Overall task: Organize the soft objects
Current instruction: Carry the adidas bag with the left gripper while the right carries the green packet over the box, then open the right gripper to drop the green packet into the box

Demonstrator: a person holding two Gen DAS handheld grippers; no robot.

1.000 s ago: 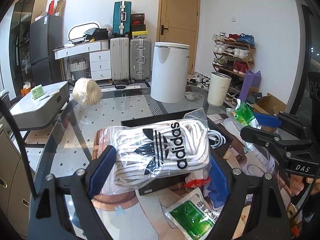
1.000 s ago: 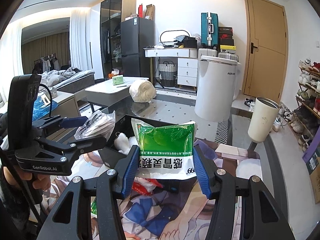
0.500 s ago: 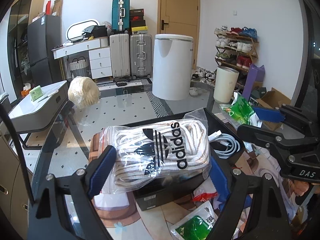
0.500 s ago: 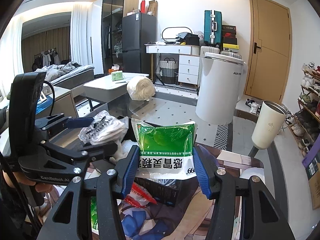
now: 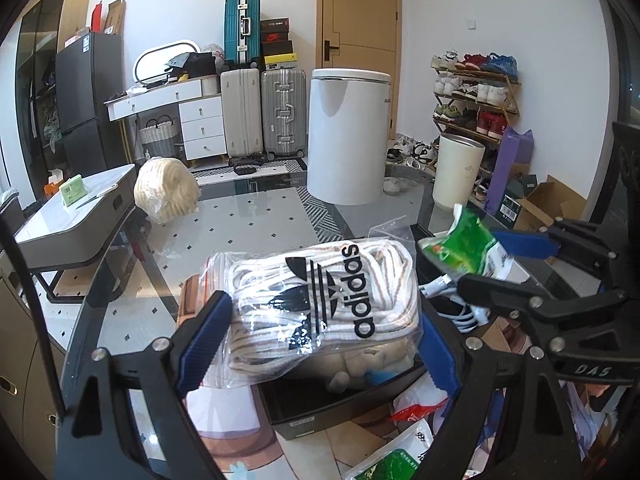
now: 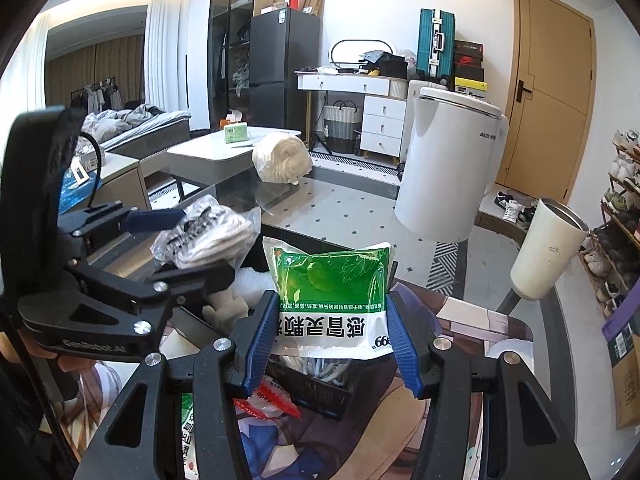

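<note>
My left gripper is shut on a clear Adidas bag of white socks and holds it above a black box. The box holds a beige plush toy and a white cable. My right gripper is shut on a green and white medicine pouch, also held over the black box. In the left wrist view the right gripper and pouch show at the right. In the right wrist view the left gripper and sock bag show at the left.
Another green pouch and a red and white packet lie on the printed mat in front of the box. A bagged roll of white cloth sits at the far end of the glass table. A cream cup stands at the right.
Both grippers have moved forward and a little up with their loads, now over the black box. The box's inside with the plush toy has come into view.
</note>
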